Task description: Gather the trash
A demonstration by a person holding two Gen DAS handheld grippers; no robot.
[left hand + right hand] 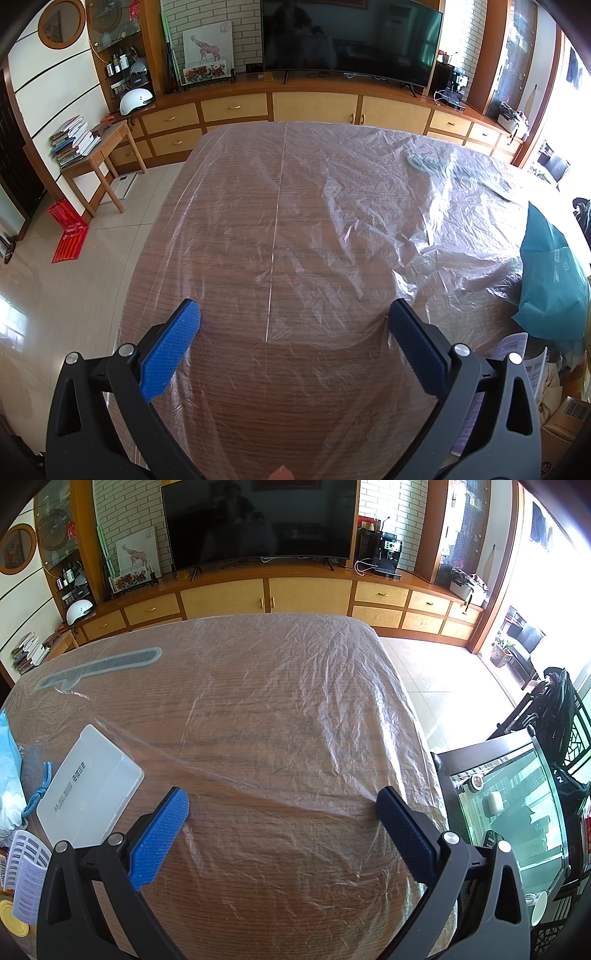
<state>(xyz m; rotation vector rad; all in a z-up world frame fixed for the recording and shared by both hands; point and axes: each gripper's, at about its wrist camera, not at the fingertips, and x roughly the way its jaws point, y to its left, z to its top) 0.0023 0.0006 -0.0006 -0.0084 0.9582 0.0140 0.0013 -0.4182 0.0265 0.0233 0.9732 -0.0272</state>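
Over a living-room table, hovering: left gripper (pixel 293 319), blue-padded, jaws spread wide and holding nothing, above the brown wood-grain table (pixel 258 406) under a crinkled clear plastic sheet (pixel 351 206). Lying further right, at the table's near right side in the left wrist view: a soft teal paper bag (pixel 550 280), slumped and creased. Showing beneath the sheet towards the far edge: a flat grey-green knife-shaped mat (pixel 99 668). Sitting just right of that bag, seen at the left edge of the right wrist view: a translucent white rectangular plastic box (pixel 88 790), a blue knotted cord (pixel 37 797) beside it. Hovering at far right: right gripper (pixel 282 805), likewise gaping and empty. No clear piece of trash showing between either set of jaws; likeliest candidates sitting around the bag and box. Judging by looks: bag light, limp, crushable, best pinched at an upper fold; box light, stiff, slick, best taken across a thin rim.
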